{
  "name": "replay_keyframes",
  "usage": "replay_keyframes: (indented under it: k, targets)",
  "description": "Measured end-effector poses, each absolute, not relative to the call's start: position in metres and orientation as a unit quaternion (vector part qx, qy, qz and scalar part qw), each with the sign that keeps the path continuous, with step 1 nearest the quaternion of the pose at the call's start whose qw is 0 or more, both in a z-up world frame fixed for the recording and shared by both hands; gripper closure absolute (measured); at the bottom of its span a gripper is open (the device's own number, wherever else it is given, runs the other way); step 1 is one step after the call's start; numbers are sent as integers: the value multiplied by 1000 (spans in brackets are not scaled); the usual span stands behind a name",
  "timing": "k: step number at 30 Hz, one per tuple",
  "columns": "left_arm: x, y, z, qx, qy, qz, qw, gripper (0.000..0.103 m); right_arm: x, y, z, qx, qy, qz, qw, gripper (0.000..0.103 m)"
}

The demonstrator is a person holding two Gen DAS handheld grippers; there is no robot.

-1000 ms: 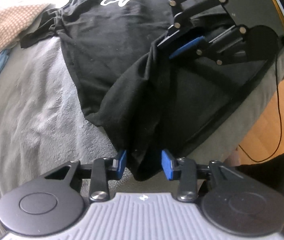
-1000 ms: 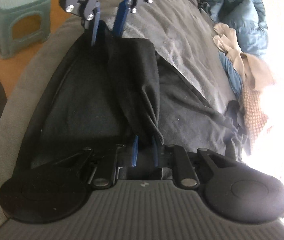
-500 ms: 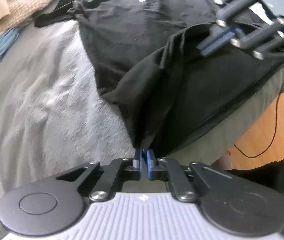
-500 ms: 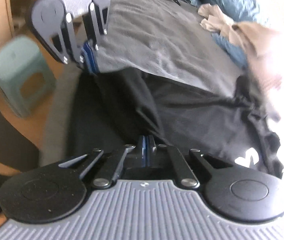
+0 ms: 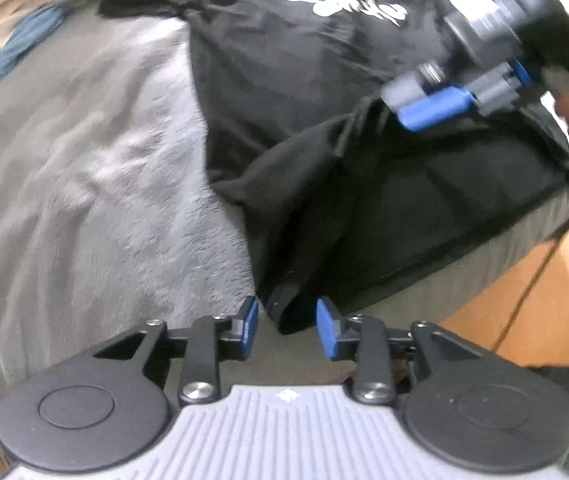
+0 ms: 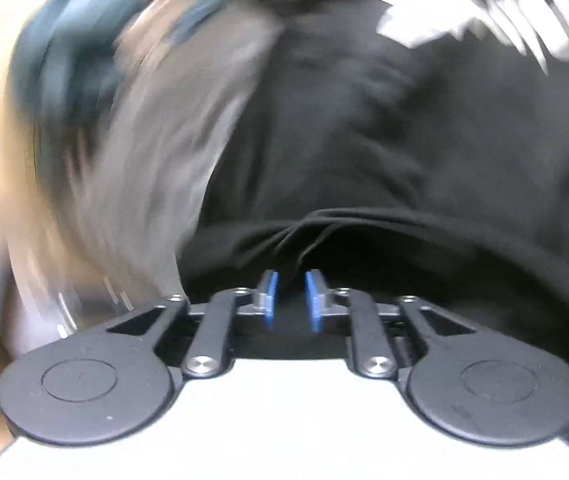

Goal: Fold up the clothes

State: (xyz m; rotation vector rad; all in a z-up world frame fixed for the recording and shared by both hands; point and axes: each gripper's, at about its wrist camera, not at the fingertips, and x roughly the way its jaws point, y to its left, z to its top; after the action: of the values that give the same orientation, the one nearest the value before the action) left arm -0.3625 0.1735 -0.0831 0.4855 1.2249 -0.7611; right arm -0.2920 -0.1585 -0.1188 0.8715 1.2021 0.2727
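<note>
**Letting the folded edge settle before we move on**

The black T-shirt [image 5: 304,80] lies on the grey blanket [image 5: 84,184] of the bed, its white lettering [image 5: 344,4] at the far side and its lower part doubled over toward the bed's edge. Every place below is given from that shirt.

At the shirt's near corner, our left gripper [image 5: 286,322] has its blue fingers [image 5: 249,322] spreading apart; the corner of cloth sits in the gap, but neither pad seems to press it. At the shirt's right side, above the folded flap, our right gripper [image 6: 289,300] is likewise parting its fingers [image 6: 270,298]. Dark folds lie just ahead of them, yet the view is badly smeared, so we cannot be sure whether any cloth still touches the pads.

We judge this to be the release after a fold. To do it well, we would let both sets of fingers clear the fabric fully before lifting away, so the hem is not dragged back out. We would then check that the folded edge lies straight and smooth out the ridge of creases running across the shirt's middle. Beyond the shirt's far-left side a heap of other clothes [image 5: 8,12] waits. Off the shirt's right side, past the bed's edge, lies wooden floor [image 5: 524,300].
</note>
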Motion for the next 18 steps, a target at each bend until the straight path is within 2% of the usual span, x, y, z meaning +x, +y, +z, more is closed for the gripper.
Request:
replay_keyframes:
  k: [3, 6, 8, 9, 12, 18]
  targets:
    - [-365, 165, -88, 243, 549, -353, 718, 68, -294, -172, -136, 499, 517, 92, 690, 72]
    - [-364, 163, -91, 240, 550, -351, 719, 68, -292, -169, -150, 527, 517, 78, 670, 71]
    - [-363, 163, -90, 238, 549, -349, 721, 68, -296, -165, -156, 535, 522, 71, 661, 83]
    - [-363, 164, -91, 238, 549, -348, 722, 68, -298, -163, -159, 538, 524, 67, 657, 97]
    - [-364, 164, -91, 246, 544, -352, 721, 68, -307, -163, -151, 534, 518, 72, 665, 102]
    - [-365, 163, -94, 263, 532, -355, 722, 69, -326, -166, -146, 559, 527, 72, 636, 103]
